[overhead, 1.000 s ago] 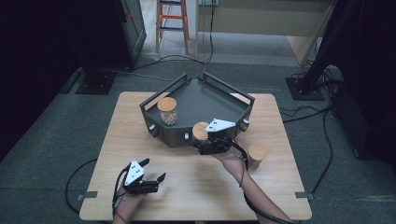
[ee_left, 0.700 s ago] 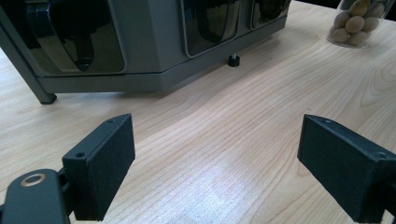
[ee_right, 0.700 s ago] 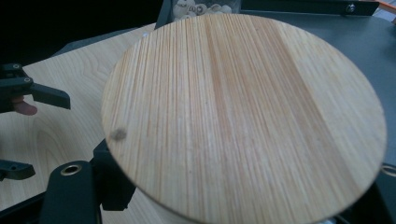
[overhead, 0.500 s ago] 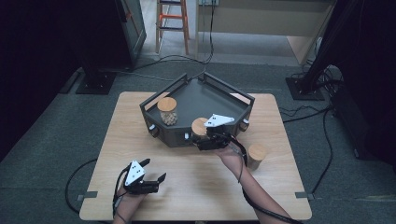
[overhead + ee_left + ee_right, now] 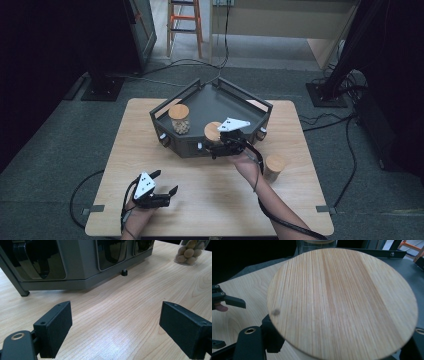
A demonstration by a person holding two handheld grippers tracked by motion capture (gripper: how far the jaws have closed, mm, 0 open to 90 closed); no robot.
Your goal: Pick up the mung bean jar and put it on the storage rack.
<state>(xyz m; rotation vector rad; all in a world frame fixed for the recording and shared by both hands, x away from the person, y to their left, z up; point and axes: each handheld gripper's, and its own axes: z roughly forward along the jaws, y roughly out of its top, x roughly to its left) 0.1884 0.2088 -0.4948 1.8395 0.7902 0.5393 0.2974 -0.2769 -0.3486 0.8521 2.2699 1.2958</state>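
While left gripper (image 5: pixel 115 332) gapes wide, empty | right gripper (image 5: pixel 220 147) clamps wooden-lidded jar (image 5: pixel 342 302)

Wood-lidded jar (image 5: pixel 212 133), apparently upright, at grey tray's (image 5: pixel 200 107) front rim

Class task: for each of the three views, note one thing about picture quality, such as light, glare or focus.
High view: the room's edges fall into darkness while the table is evenly lit. Left gripper view: a pale sheen of glare lies on the wood between the open left tongs, and the tray panels are glossy. Right gripper view: the jar's wooden lid looms close, slightly soft.
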